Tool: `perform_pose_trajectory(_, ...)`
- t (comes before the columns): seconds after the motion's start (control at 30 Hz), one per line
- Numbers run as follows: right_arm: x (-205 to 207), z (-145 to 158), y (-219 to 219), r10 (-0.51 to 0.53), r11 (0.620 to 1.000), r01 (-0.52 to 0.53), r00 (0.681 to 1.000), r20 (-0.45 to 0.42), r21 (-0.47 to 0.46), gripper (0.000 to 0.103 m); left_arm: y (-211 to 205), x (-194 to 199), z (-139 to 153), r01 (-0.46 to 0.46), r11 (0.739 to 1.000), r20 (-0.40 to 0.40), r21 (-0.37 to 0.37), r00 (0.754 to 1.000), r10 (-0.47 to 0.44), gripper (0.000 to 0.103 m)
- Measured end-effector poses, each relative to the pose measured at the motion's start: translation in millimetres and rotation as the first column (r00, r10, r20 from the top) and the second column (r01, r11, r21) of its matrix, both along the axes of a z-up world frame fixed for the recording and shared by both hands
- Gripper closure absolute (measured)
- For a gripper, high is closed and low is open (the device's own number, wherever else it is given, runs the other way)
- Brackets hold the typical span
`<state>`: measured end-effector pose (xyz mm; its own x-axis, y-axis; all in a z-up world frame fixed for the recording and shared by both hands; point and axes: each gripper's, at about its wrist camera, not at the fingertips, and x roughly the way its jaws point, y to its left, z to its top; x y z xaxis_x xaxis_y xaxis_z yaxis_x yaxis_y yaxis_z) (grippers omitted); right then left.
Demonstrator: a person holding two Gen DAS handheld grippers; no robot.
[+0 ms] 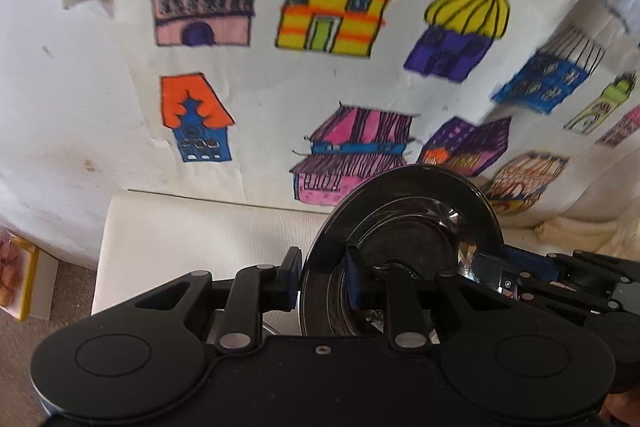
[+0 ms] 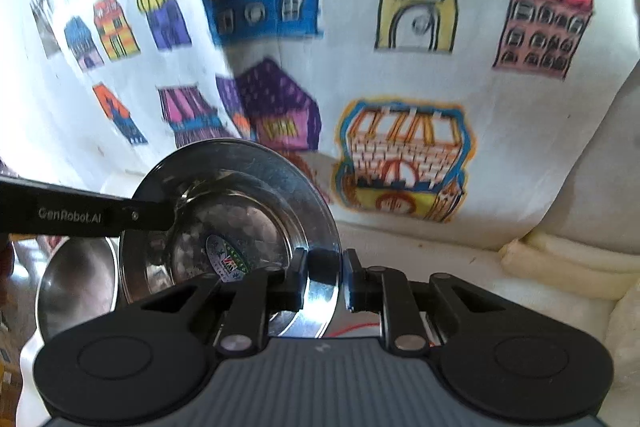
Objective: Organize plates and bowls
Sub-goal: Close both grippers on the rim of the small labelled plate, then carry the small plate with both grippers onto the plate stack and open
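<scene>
A white cloth [image 1: 100, 107] printed with bright hand-drawn houses is filling the background of both views, hanging behind a white padded surface [image 1: 192, 235].

The steel plate [image 2: 240, 187] is being held up on edge above that surface, between the two tools. It is a round, shiny metal dish with a wide flat rim and a sunken centre; the well is showing a dimpled reflection, and an oval sticker [image 2: 228, 257] is sitting near the middle. In the left wrist view the plate [image 1: 404, 223] is looking darker, mirror-like, tilted with its open face towards the right.

The left gripper [image 1: 322, 281] is clenching the plate's rim, one pad on each face. The right gripper [image 2: 326, 277] is likewise pinching the opposite rim edge, the pads pressing on it.

A second steel dish [image 2: 76, 287] is lying low at the left of the right wrist view, just beside the held plate; whether they are touching cannot be told.

A yellow-edged box [image 1: 20, 279] is sitting at the far left on the floor.
</scene>
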<state>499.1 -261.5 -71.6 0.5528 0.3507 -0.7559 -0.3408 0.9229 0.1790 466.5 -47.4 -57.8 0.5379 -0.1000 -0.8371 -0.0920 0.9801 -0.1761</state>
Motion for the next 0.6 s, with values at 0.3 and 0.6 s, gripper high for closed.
perform_pose_trajectory(0.3, -16.3, 35.8, -3.3, -0.029, 0.999, 0.026, 0.998, 0.064, 0.038, 0.083, 3.5, -24.0, 36.0, -0.011, 0.999, 0.064, -0.042, 0.998, 0.014, 0.079)
perform_pose_trajectory(0.6, -47.3, 63.7, -15.4, -0.048, 0.998, 0.044, 0.995, 0.092, 0.044, 0.083, 1.8, -51.5, 57.9, 0.009, 0.997, 0.085, -0.071, 0.996, -0.003, 0.079)
